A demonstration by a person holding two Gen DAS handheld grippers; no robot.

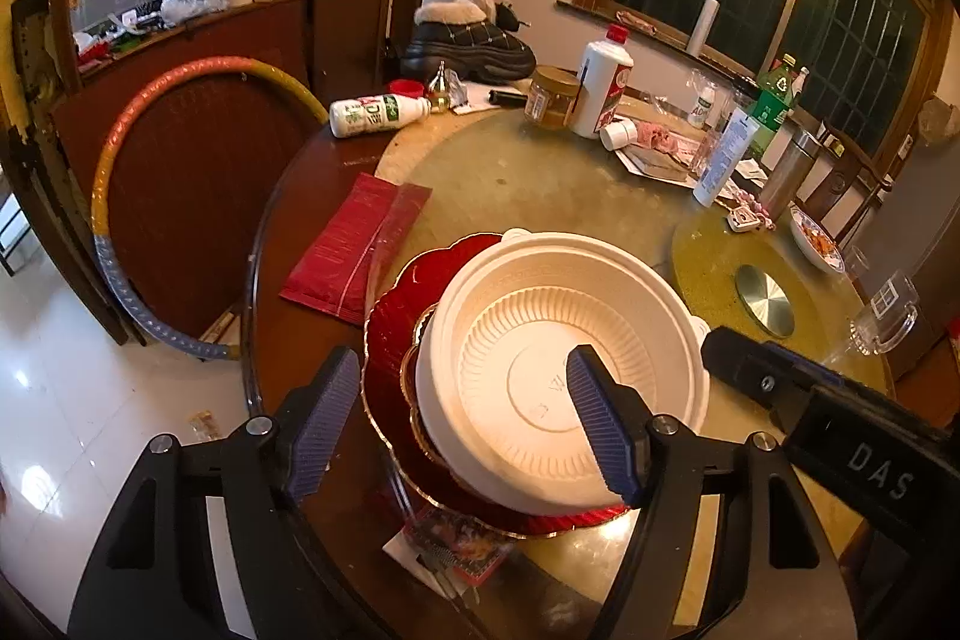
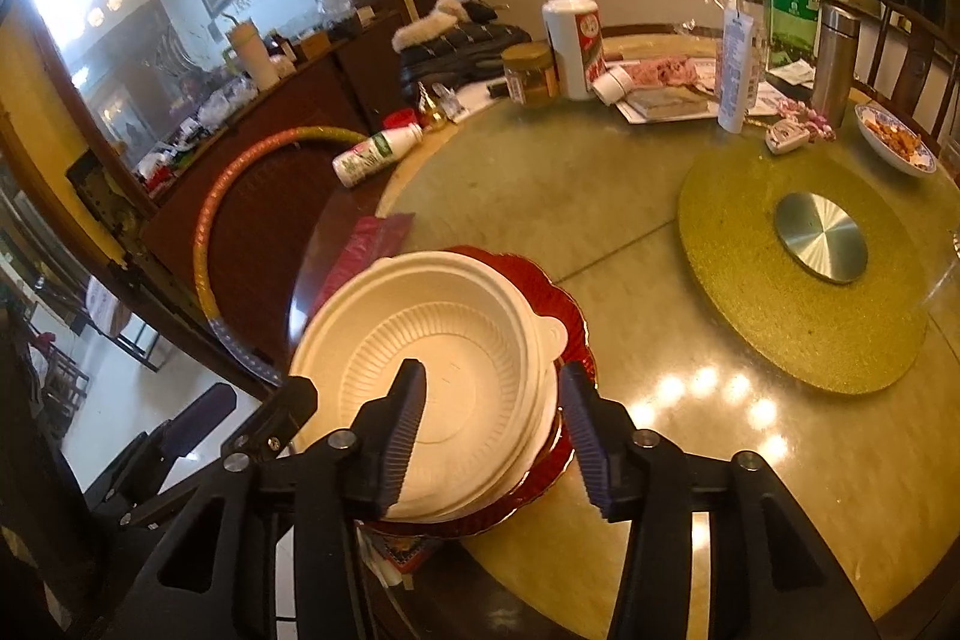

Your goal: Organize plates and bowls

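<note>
A stack of cream disposable bowls (image 1: 540,334) (image 2: 444,334) sits on a red gold-rimmed plate (image 1: 396,316) (image 2: 552,286) at the near edge of the round table. My left gripper (image 1: 465,418) is open, its jaws straddling the stack's near left rim: one finger outside, one over the bowl's inside. My right gripper (image 2: 492,430) is open and straddles the stack's near right rim the same way. The right gripper's body also shows in the left wrist view (image 1: 840,418).
A red packet (image 1: 354,244) lies left of the plate. A gold turntable mat with a metal disc (image 2: 819,238) is to the right. Bottles, a jar (image 2: 528,73), a steel flask, papers and a dish of food (image 2: 897,142) crowd the far side. A chair with a hoop (image 1: 150,196) stands left.
</note>
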